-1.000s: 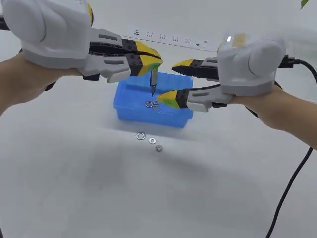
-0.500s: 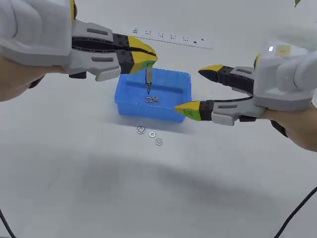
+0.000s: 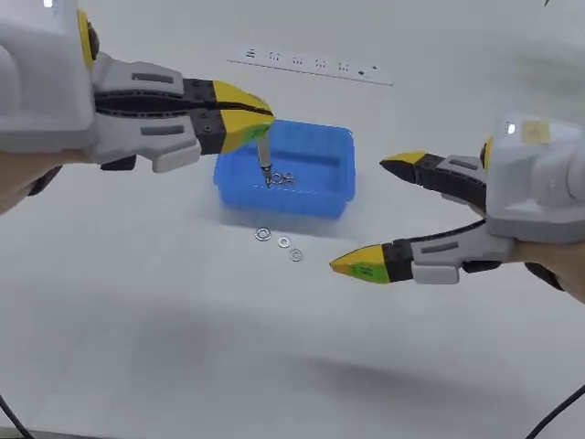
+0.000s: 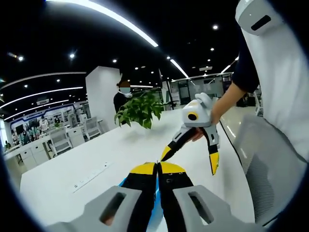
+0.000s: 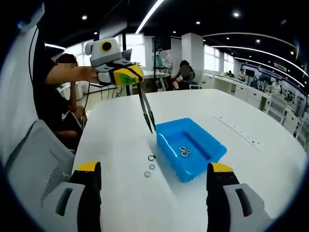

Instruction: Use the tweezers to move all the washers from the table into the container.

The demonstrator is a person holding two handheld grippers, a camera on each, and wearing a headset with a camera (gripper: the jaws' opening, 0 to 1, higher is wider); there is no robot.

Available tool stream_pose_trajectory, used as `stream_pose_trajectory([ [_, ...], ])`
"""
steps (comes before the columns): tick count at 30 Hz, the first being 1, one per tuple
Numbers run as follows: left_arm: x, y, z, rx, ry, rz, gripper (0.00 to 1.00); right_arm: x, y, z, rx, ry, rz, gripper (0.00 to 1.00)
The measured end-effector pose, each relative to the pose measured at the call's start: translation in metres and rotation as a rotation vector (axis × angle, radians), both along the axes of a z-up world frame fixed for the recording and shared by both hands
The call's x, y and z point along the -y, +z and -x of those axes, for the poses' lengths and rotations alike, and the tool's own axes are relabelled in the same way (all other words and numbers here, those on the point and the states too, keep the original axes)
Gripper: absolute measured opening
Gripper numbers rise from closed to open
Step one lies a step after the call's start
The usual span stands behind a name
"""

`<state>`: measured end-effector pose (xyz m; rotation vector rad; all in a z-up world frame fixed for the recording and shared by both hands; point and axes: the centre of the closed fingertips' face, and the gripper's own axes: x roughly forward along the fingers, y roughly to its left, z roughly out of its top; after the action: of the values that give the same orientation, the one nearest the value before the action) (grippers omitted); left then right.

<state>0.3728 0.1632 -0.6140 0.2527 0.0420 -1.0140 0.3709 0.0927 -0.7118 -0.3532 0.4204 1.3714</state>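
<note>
The left hand-held gripper (image 3: pixel 260 119) had its yellow-tipped jaws pressed together on the top of a pair of slim grey metal tweezers (image 3: pixel 265 160), which hung down from it, points lowest. Directly beneath that hand-held gripper sat the shallow blue rectangular plastic container (image 3: pixel 315 203), and the tweezer points reached down at the container's edge. Whether they pinched anything was too small to tell. A few small silver ring-shaped metal washers (image 3: pixel 281 178) lay together inside the container, just beside the tweezer points in the head view.

Three more small silver washers (image 3: pixel 283 242) lay in a short row on the white surface (image 3: pixel 137 311), just outside the container's wall, below the left hand-held gripper and between the two hand-held grippers.

The right hand-held gripper (image 3: pixel 367 215) hovered off to the side of the container, apart from the left one, with its jaws spread wide and nothing between them. In its own view the container and the loose washers lay ahead, between its two jaw tips.

Beyond the container, farther from both hand-held grippers, a long white power strip (image 3: pixel 311 66) lay flat on the surface.
</note>
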Motion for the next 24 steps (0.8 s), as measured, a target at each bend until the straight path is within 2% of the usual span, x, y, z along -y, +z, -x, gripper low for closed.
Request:
stream_pose_trajectory([
  [1, 0.000, -0.002, 0.002, -0.007, -0.001, 0.003, 0.05, 0.001, -0.004, 0.003, 0.012, 0.015, 0.015, 0.91],
  [7, 0.004, -0.019, 0.012, -0.040, -0.011, -0.001, 0.05, 0.005, -0.014, 0.013, -0.015, 0.034, 0.029, 0.93],
  [11, 0.005, -0.030, 0.015, -0.056, -0.016, -0.009, 0.05, 0.008, -0.021, 0.019, -0.019, 0.057, 0.051, 0.97],
  [14, 0.004, -0.040, 0.016, -0.079, -0.013, -0.003, 0.05, 0.008, -0.022, 0.023, -0.044, 0.057, 0.049, 1.00],
  [16, 0.009, -0.045, 0.017, -0.093, -0.006, -0.003, 0.05, 0.008, -0.024, 0.025, -0.035, 0.059, 0.051, 1.00],
  [20, 0.010, -0.050, 0.015, -0.115, 0.005, 0.013, 0.05, 0.008, -0.031, 0.028, -0.051, 0.059, 0.052, 1.00],
  [24, 0.015, -0.050, 0.013, -0.115, 0.001, 0.007, 0.05, 0.008, -0.036, 0.030, -0.070, 0.059, 0.056, 1.00],
])
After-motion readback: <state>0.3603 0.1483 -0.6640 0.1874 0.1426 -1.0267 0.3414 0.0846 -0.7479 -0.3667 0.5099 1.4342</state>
